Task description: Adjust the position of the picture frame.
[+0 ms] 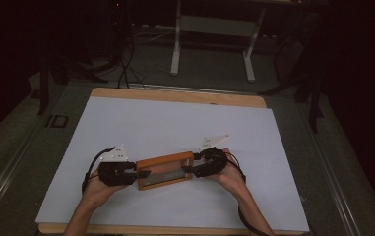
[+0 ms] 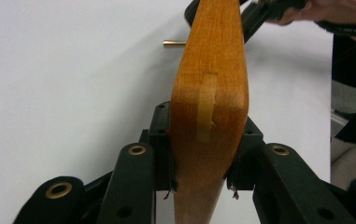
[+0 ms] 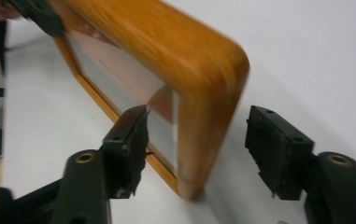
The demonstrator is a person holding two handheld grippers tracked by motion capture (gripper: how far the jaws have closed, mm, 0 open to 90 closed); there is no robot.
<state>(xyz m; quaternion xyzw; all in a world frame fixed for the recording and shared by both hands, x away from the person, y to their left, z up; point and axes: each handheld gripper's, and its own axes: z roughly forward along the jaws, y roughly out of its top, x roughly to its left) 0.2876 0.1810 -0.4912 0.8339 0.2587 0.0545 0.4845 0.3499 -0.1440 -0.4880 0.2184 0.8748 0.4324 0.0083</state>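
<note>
1. Dark surroundings ring a wooden worktop [image 1: 180, 95] covered by a white sheet [image 1: 175, 132]; beyond its far edge stands a pale metal frame [image 1: 213, 29] on the floor, with black cables [image 1: 126, 69] trailing near it.
2. On the sheet, toward the near edge and about midway across, an orange-brown wooden frame [image 1: 164, 170] with a glass pane stands on its long edge, between the two hands.
3. At the frame's left end, the left tongs [image 1: 138, 173] are held by the person's left hand [image 1: 99, 189]. In the left gripper view those tongs [image 2: 202, 154] are clamped on the wooden frame [image 2: 210, 93], one black pad pressed to each face of its end, where a pale inset key shows in the corner joint.
4. A small brass pin [image 2: 174, 43] sticks out from the frame's side farther along in that view.
5. At the frame's right end, the right tongs [image 1: 191, 168] are held by the right hand [image 1: 229, 174]. In the right gripper view these tongs [image 3: 196, 144] stand apart, straddling the corner of the wooden frame [image 3: 175, 56] with a gap on the right side; the left pad is near the glass, though contact cannot be told.
6. A grey three-cornered plate [image 1: 213, 141] tops the right tool.
</note>
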